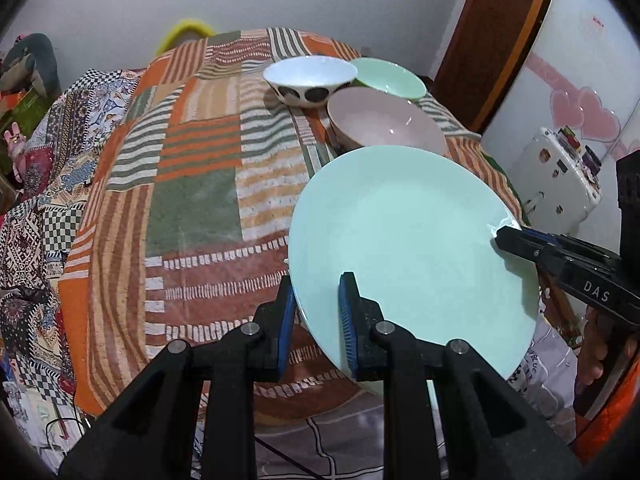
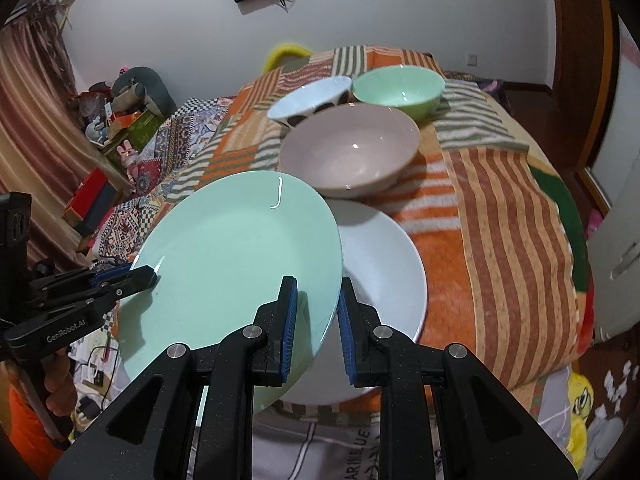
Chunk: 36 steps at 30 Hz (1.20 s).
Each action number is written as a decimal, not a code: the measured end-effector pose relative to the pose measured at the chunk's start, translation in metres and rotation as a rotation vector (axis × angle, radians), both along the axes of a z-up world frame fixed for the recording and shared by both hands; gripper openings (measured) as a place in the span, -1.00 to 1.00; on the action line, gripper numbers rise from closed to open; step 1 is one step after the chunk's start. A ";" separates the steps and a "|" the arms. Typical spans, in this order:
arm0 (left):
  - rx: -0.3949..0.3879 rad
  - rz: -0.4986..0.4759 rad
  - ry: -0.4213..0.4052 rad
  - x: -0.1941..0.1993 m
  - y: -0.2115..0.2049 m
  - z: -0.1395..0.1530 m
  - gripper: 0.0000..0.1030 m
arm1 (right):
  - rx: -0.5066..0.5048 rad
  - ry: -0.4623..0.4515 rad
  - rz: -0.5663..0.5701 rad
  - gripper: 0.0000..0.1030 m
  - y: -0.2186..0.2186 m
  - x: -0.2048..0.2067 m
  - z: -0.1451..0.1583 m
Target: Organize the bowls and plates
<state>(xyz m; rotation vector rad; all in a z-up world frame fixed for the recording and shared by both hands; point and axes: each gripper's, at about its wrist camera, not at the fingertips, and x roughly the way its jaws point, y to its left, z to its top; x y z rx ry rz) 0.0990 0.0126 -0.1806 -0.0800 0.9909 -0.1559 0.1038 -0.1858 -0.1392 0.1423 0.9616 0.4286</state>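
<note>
Left wrist: left gripper (image 1: 318,312) pinches the near rim of the mint plate (image 1: 408,240), one pad above and one below. Plate is tilted, held above the patterned blanket (image 1: 192,184). Right gripper (image 1: 505,237) clamps the plate's opposite rim. Toward the blanket's far edge: pink bowl (image 1: 384,122), white spotted bowl (image 1: 310,80), green bowl (image 1: 390,76), grouped close.

Right wrist: right gripper (image 2: 316,314) pinches the mint plate (image 2: 232,260) at its rim; left gripper (image 2: 148,274) grips the far side. White plate (image 2: 384,268) lies flat on the blanket's near edge, partly under the mint plate. Pink bowl (image 2: 348,152) just beyond it.
</note>
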 end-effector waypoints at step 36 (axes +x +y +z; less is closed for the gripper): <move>0.073 -0.032 0.158 0.058 -0.033 -0.071 -0.56 | -0.027 0.137 -0.079 -0.64 -0.023 0.019 -0.048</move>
